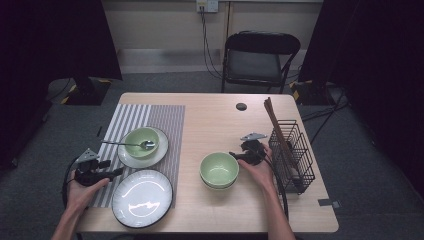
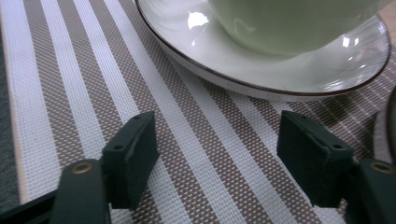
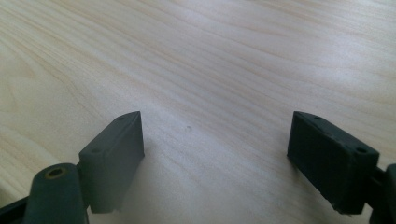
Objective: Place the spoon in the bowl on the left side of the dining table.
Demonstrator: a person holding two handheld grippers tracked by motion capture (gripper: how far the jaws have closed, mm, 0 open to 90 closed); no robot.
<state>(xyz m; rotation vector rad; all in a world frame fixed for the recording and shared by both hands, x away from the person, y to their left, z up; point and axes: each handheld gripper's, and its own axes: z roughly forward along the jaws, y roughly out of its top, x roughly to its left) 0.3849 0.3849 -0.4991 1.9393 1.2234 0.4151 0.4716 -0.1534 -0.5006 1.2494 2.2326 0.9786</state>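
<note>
Left gripper (image 1: 116,172) fingers (image 2: 132,156) wide, nothing between them, low over the striped mat (image 2: 70,93), just beside the empty plate (image 1: 142,198) and near the plate under the green bowl (image 2: 289,23). Right gripper (image 1: 234,155) fingers (image 3: 114,158) also wide and empty over bare surface (image 3: 210,56), beside the stacked bowls (image 1: 219,170). To lift the empty plate well, I judge the left fingers should slide level onto its rim and bite squarely.

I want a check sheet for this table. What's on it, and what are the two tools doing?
Surface: wooden table with a striped placemat.
Job's things: big empty plate; green bowl with spoon on a small plate; stacked green bowls.
Clutter: wire basket holding chopsticks.
Tools: left tool open over placemat; right tool open over bare wood.
Cables: one trails from each tool; wall cables.
Surroundings: folding chair, dark curtains.
</note>
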